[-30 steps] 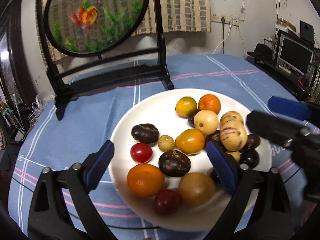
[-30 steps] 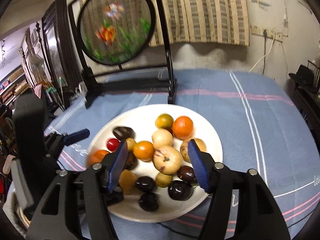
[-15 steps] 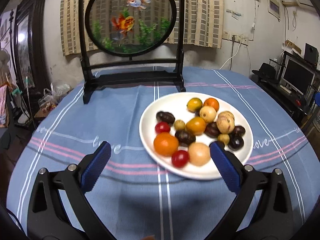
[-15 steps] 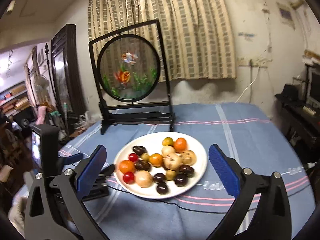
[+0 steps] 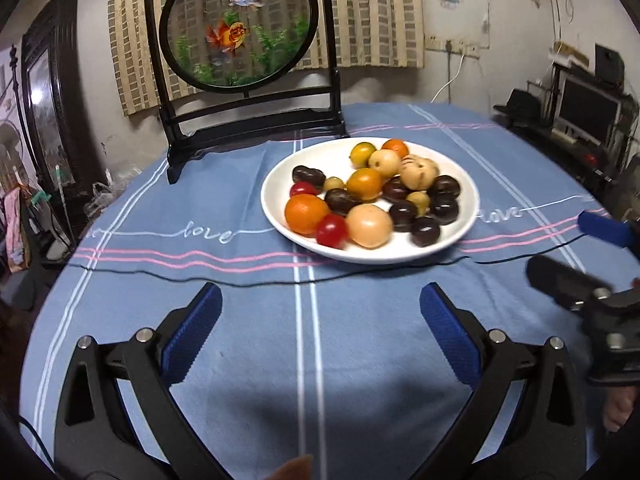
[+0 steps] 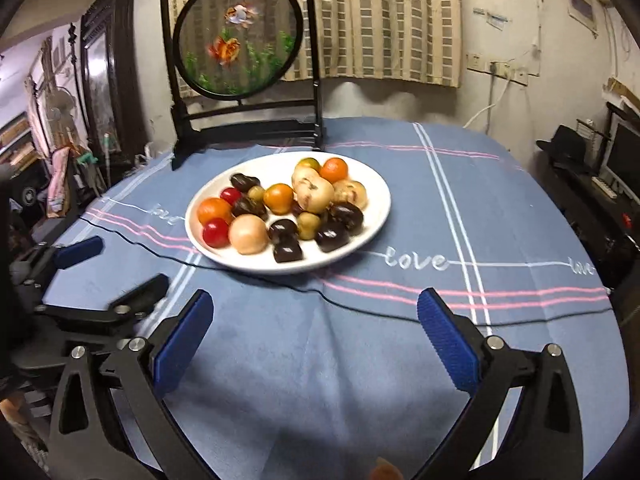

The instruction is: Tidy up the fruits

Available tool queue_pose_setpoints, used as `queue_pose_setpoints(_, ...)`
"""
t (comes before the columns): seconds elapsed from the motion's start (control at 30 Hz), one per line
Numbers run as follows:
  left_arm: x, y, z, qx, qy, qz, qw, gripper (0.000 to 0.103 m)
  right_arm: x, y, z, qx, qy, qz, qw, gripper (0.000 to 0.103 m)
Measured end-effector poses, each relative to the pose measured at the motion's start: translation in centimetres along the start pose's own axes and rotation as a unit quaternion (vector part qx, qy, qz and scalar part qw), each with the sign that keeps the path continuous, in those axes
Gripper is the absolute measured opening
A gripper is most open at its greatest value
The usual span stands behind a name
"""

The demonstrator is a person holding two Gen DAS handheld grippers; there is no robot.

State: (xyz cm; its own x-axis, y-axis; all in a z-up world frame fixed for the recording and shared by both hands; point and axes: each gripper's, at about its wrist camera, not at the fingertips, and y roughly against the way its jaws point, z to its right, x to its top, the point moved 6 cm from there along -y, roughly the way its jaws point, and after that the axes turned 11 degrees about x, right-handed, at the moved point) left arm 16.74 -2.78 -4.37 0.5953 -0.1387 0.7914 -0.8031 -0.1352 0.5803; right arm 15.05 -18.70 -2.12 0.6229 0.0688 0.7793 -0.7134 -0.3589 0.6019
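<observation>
Fruits (image 5: 368, 196) heaped on plate (image 5: 468, 216)

Lived-in home room. Round table under a blue "love" tablecloth (image 5: 240, 320), goldfish embroidery screen (image 5: 240, 24) on a stand, striped curtain (image 6: 384, 20), dark wood-framed mirror (image 6: 104, 68), monitor on a desk (image 5: 588, 108), clutter around the edges.

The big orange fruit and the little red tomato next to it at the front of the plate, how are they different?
The round orange fruit is bigger and paler than the small red cherry tomato, which is shinier and deep red. The orange fruit sits nearer the white plate's left edge; the tomato lies closer to the front rim. Both are round, smooth and touching.
</observation>
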Motion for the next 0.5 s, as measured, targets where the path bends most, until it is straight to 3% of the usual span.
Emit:
queue_pose_setpoints(0.13, -1.2, 0.3, 0.4, -0.011, 0.004, -0.017, 0.9998, 0.101, -1.8, 0.4, -0.8, 0.029, -0.007, -0.007, 1.0, 0.102)
queue_pose_setpoints(0.33, -1.9, -0.9, 0.5, -0.001, 0.009, -0.049, 0.9988, 0.101, -2.2, -0.4, -0.7, -0.028, 0.012, -0.026, 0.999, 0.102)
queue_pose_setpoints(0.5, -2.0, -1.2, 0.4, -0.008, 0.015, -0.061, 0.998, 0.101, -2.4, -0.9, -0.4, -0.023, 0.005, -0.038, 0.999, 0.102)
